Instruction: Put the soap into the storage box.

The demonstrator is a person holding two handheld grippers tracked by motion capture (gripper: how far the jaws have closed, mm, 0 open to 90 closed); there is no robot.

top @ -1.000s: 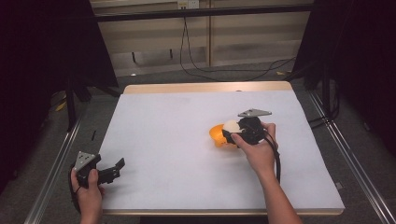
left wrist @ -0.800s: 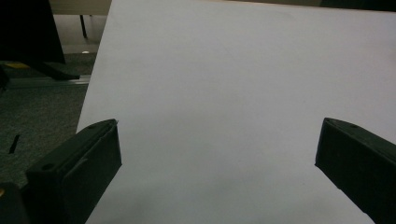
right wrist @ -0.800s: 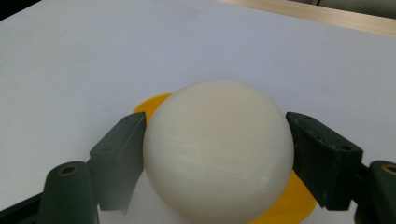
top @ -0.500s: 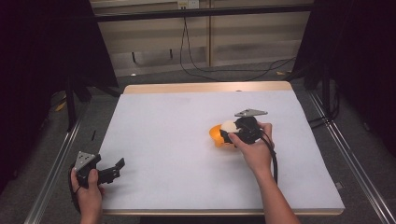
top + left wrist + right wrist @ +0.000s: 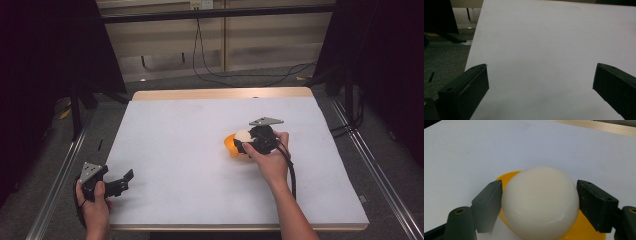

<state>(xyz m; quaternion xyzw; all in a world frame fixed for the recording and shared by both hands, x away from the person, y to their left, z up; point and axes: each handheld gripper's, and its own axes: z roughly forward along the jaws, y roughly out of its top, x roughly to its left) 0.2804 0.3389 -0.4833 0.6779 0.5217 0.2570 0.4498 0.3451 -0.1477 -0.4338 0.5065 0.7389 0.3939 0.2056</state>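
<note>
White ball, glossy and round with no long axis or pointing end to be told, is gripped between the two jaws of the right gripper, pressed at both flanks. It is held over a yellow dish lying on the white table, right of the table's middle; whether ball and dish touch cannot be told. The left gripper is held wide apart with nothing between its jaws, at the table's near left corner.
</note>
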